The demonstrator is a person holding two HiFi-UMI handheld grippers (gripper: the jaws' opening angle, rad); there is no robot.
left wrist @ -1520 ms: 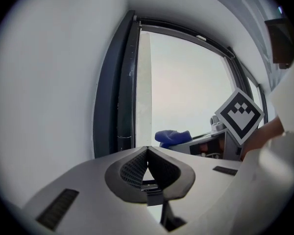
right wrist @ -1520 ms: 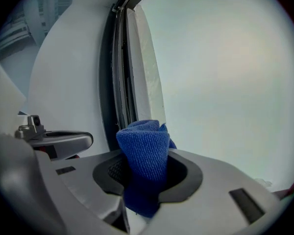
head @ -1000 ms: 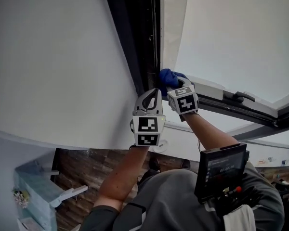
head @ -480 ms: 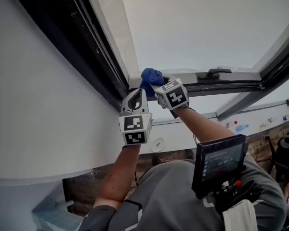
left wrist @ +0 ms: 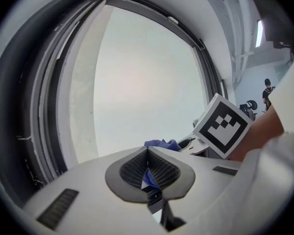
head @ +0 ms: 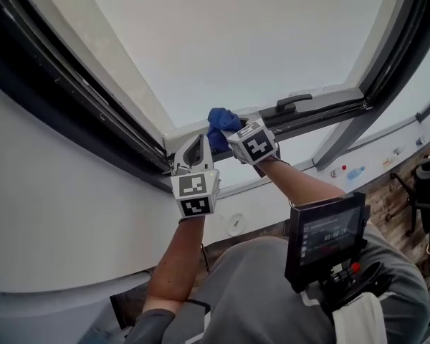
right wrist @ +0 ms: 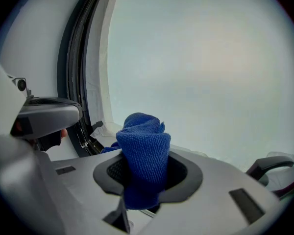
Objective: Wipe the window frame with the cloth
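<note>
A blue cloth (head: 221,122) is bunched in my right gripper (head: 228,136), which is shut on it and holds it against the lower corner of the window frame (head: 173,132). In the right gripper view the cloth (right wrist: 143,151) stands up out of the jaws in front of the pale pane, with the dark frame (right wrist: 74,58) to the left. My left gripper (head: 198,140) is right beside it on the left, shut, with nothing clearly held. In the left gripper view its jaws meet at the tips, and the cloth (left wrist: 162,143) shows just beyond them.
A dark window handle (head: 292,102) lies on the bottom rail right of the cloth. The black outer frame (head: 64,95) runs up to the left. A screen device (head: 325,235) hangs at the person's chest. A person (left wrist: 268,88) stands far off in the room.
The head view has swung, so the pane now fills the top of the picture. Both grippers stay together at the frame's lower corner, the right one still holding the cloth.
</note>
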